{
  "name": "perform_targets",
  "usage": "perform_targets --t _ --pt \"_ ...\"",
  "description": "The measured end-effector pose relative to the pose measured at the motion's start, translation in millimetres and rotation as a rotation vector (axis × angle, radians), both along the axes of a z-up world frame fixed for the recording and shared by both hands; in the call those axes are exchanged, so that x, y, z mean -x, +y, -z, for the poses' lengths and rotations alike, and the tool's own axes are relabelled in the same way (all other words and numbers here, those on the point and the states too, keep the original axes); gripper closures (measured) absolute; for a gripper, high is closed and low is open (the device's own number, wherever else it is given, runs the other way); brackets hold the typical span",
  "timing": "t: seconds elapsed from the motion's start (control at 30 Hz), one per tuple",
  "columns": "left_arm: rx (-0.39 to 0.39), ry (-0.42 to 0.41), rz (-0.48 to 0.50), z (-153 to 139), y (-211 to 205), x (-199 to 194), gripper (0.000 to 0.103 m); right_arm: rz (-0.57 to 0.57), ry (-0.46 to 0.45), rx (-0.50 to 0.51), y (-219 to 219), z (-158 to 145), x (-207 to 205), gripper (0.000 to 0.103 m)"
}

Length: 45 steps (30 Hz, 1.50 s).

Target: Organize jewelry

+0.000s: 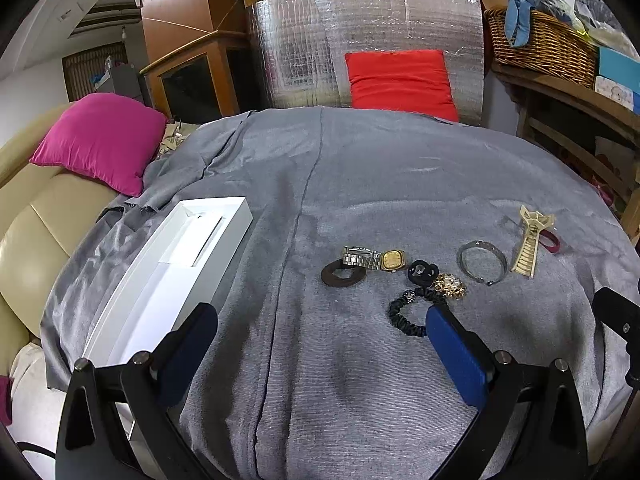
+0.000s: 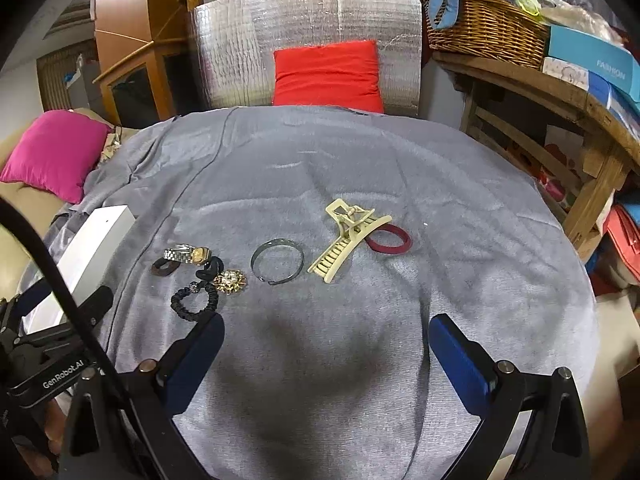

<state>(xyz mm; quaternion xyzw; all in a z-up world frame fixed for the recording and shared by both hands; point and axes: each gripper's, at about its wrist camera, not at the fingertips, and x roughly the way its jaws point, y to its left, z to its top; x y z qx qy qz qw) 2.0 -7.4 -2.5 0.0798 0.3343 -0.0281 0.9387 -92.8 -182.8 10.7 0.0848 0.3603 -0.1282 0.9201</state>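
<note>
White box (image 1: 168, 268) far left on grey cloth (image 1: 360, 168), w/ watch (image 1: 376, 259), black scrunchie (image 1: 408, 314), brooch (image 1: 450, 286), bangle (image 2: 277, 263), cream claw clip (image 2: 346, 240), red ring (image 2: 390, 240) spread rightward. Left gripper (image 1: 320, 344) & right gripper (image 2: 326, 354): fingers wide apart, holding nothing.

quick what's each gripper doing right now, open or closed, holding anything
Left gripper: open, holding nothing, above the grey cloth.
Right gripper: open, holding nothing.

Both wrist views angled down, close over the grey-clothed worktop (image 1: 360, 184), facing a red cushion (image 2: 328, 74); shared jewelry cluster.
</note>
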Motion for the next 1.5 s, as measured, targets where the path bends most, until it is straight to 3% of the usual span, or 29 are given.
perform_targets --t 1.5 --pt "0.019 0.017 -0.005 -1.3 4.1 -2.3 0.000 -0.017 -0.014 0.189 26.6 -2.4 0.1 0.000"
